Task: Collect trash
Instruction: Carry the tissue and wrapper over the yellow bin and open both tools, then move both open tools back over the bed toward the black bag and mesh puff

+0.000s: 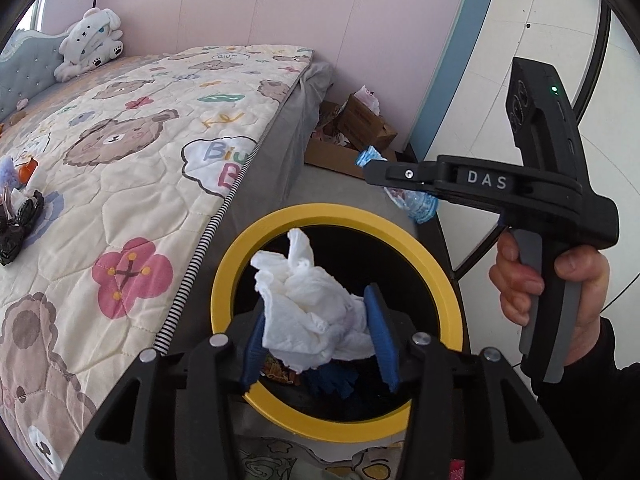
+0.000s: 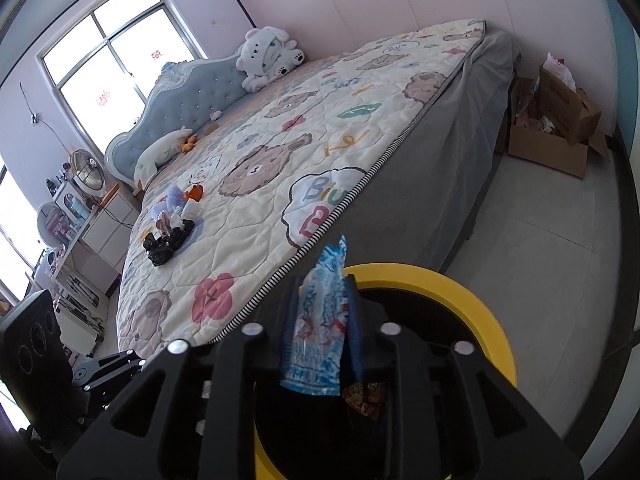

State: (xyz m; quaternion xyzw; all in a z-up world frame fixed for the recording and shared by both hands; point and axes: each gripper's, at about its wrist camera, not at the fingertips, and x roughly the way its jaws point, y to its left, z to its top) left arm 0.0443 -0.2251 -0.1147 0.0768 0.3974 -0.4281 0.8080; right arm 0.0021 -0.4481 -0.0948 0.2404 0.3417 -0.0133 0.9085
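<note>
Bedroom with pink walls, big bed [image 2: 280,160] under a cartoon bear quilt, cardboard box [image 2: 560,120] full of junk off in the far corner. Right up against the bedside: black bin with a yellow rim [image 1: 224,280], already some scraps at the bottom. Both grippers parked over its mouth.

Left gripper [image 1: 316,300] about half spread, blue pads pressing a crumpled white tissue [image 1: 316,308] from both sides, directly above the opening. Soft, weightless, squashes to nothing, so no harm gripping it anywhere in the bulk. Might cling to the rubber pads on release, though, so probably worth opening wide.

Right gripper [image 2: 322,280] set narrow, holding a blue-and-white plastic wrapper [image 2: 320,328] upright between the pads, near the bed-side edge of the rim. Grip looks pretty light, hard to say how firm. Thin, crinkly, slippery film, so best pinched flat across the middle. Could flutter sideways when dropped, so worth getting well over the hole first.

Still waiting on the quilt, well apart from the bin: small pile of leftovers [image 2: 168,236], black crumpled bag plus paper bits. Looks like several more trips.
</note>
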